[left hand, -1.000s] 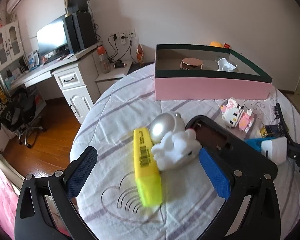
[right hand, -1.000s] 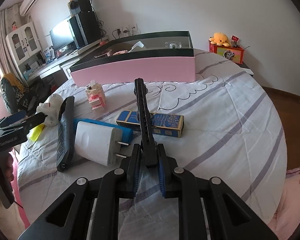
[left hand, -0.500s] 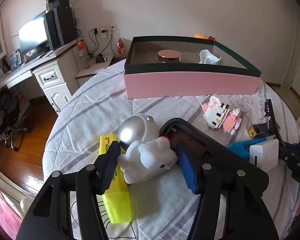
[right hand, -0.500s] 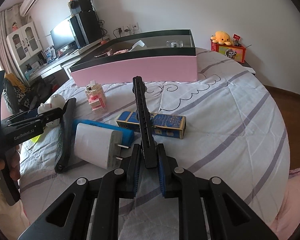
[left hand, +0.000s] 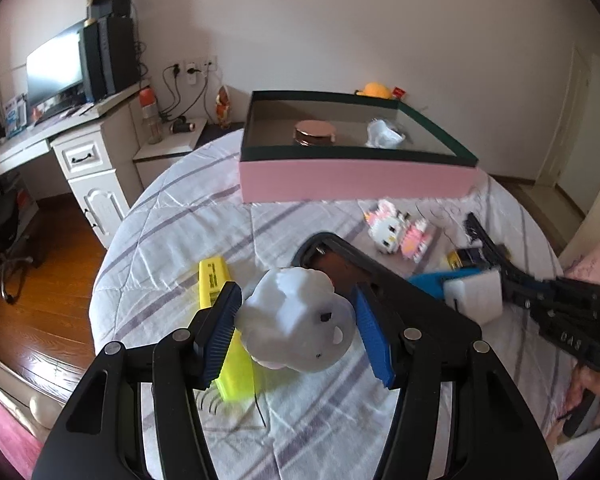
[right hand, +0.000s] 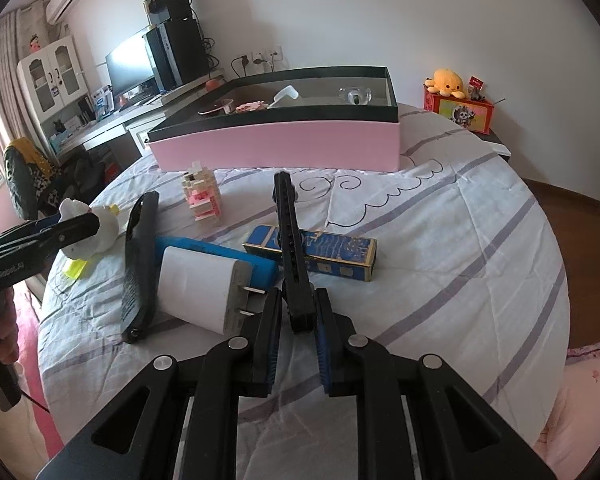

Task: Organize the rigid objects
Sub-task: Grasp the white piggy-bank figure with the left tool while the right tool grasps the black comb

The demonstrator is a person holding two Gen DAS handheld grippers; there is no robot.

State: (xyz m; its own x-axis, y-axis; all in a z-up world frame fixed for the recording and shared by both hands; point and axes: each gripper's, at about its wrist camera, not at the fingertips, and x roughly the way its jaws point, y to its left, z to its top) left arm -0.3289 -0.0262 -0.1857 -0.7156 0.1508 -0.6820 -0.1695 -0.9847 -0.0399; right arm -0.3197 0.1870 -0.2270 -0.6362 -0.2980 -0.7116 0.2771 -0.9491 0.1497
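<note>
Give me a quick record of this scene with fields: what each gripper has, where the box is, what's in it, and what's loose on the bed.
left gripper: shut on white astronaut figurine
right gripper: shut on black comb
surface: white striped bedspread
box: pink box with dark rim, at the far side of the bedspread, open
in box: round copper-lidded jar, white cup
loose items: yellow highlighter, pink block figure, white charger plug, blue carton
</note>
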